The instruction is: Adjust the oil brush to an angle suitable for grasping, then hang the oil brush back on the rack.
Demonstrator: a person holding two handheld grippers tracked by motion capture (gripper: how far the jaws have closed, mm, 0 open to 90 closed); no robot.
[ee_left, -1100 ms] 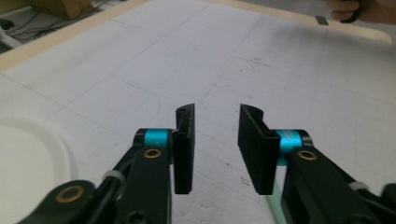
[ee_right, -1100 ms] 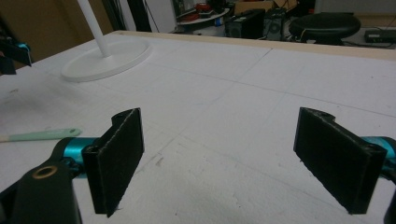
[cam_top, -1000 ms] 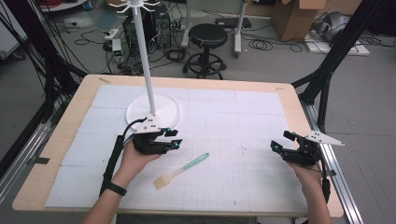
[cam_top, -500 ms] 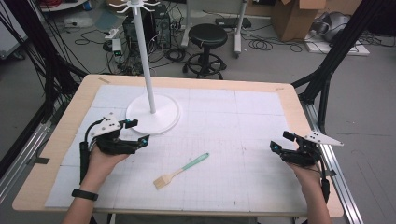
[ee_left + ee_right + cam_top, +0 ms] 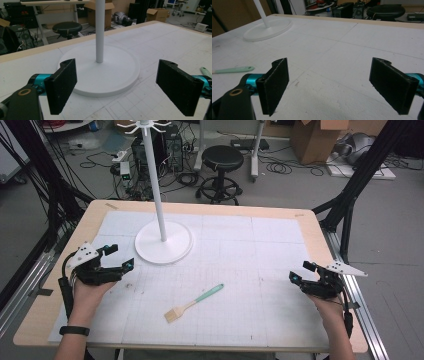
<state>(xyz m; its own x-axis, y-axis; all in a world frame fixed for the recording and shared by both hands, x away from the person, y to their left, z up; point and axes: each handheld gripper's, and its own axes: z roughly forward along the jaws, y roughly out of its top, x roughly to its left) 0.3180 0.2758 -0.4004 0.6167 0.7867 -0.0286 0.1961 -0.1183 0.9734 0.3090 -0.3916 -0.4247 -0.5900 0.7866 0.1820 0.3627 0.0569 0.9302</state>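
Observation:
A white stand (image 5: pixel 163 242) with a round base and a tall pole rises at the back left of the white mat. A brush (image 5: pixel 194 303) with a mint-green handle and pale bristles lies flat near the front middle. My left gripper (image 5: pixel 120 256) hovers open just left of the stand's base, jaws wide apart with nothing between them. In the left gripper view the left gripper (image 5: pixel 120 82) faces the stand's base (image 5: pixel 112 57), and the brush handle tip (image 5: pixel 206 71) peeks in at the right. My right gripper (image 5: pixel 300 271) stands open near the right edge. In its own view the right gripper (image 5: pixel 329 82) is also empty, with the brush handle (image 5: pixel 234 70) far left.
The white gridded mat (image 5: pixel 280 250) covers a wooden table (image 5: pixel 320 227). Beyond the far edge are a black stool (image 5: pixel 223 157), floor cables and cardboard boxes (image 5: pixel 315 137). Black frame legs flank both sides of the table.
My left gripper has moved left, away from the brush, to a spot beside the stand's base. The brush and my right gripper have stayed put.

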